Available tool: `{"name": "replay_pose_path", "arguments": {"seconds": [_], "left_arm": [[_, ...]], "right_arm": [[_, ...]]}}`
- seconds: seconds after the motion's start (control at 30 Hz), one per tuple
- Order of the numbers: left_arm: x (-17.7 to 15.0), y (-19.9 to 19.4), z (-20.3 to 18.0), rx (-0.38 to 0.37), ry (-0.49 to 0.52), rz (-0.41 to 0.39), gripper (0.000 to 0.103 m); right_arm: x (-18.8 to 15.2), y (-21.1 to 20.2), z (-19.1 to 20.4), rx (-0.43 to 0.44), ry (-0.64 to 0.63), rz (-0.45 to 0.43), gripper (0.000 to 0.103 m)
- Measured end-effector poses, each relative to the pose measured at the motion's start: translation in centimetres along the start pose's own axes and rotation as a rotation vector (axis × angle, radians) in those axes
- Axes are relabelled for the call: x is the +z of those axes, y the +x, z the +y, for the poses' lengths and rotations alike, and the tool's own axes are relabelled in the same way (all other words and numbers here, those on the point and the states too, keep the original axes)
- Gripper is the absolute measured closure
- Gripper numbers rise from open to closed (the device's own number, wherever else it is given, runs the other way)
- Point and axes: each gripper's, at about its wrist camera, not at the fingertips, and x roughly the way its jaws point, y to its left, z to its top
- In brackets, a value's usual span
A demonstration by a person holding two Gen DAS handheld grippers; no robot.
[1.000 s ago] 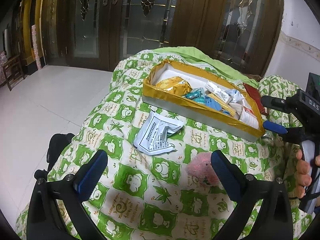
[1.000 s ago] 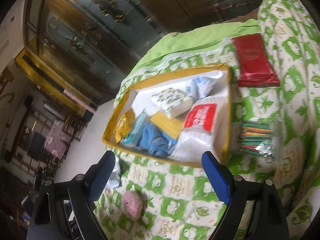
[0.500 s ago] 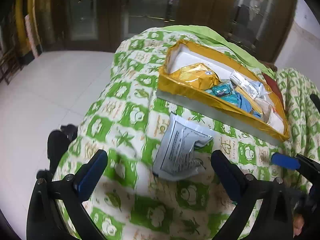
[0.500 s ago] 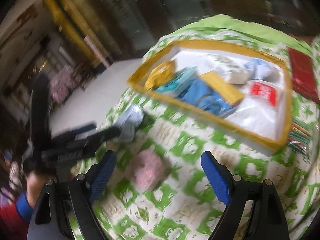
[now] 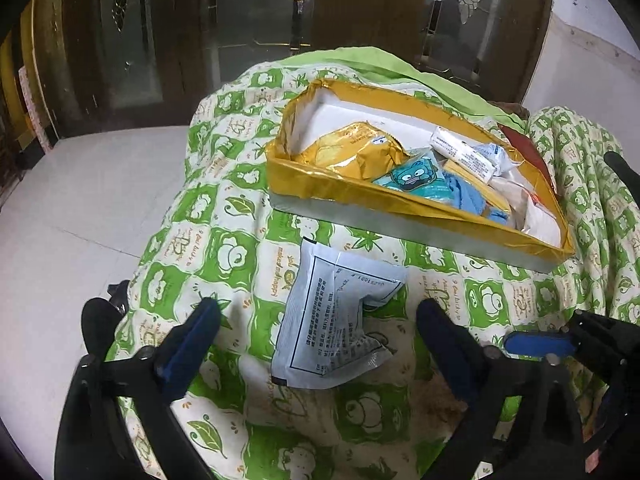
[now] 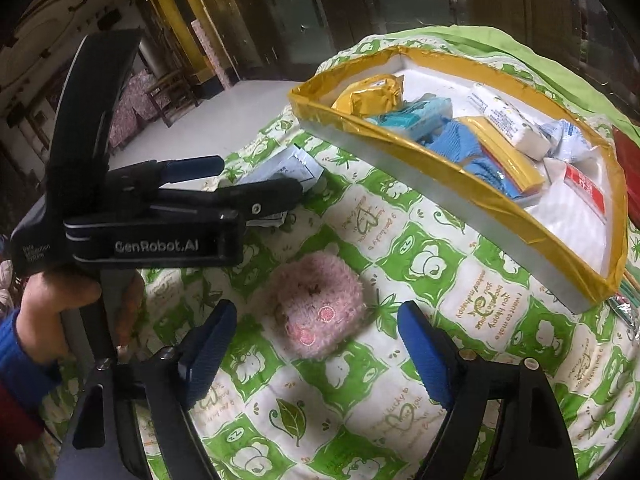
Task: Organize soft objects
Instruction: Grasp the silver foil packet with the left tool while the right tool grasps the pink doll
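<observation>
Grippers are closing in from a wider spread: left gripper (image 5: pixel 318 330) narrowing around the white packet (image 5: pixel 334 320), right gripper (image 6: pixel 312 344) around the pink plush (image 6: pixel 316 304), neither gripping yet.

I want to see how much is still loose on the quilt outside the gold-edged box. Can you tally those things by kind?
Pale printed sachet: 1
Pink plush toy: 1
Red flat packet: 1
Striped multicolour packet, only an edge showing: 1
Total: 4, all lying on the quilt outside the box.
</observation>
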Motion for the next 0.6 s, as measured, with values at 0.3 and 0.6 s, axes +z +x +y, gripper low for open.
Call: {"name": "replay_pose_path", "arguments": {"seconds": [0.3,0.6], "left_arm": [[-0.15,0.59,-0.40,-0.011,0.012,0.019,0.020],[-0.36,1.13,-0.52,-0.024,0.017,0.044,0.031]], "right_arm": [[0.18,0.85,0.23,-0.024,-0.012,0.012,0.023],[0.33,0.87,-0.06,-0.030,0.003,0.007,0.030]]}}
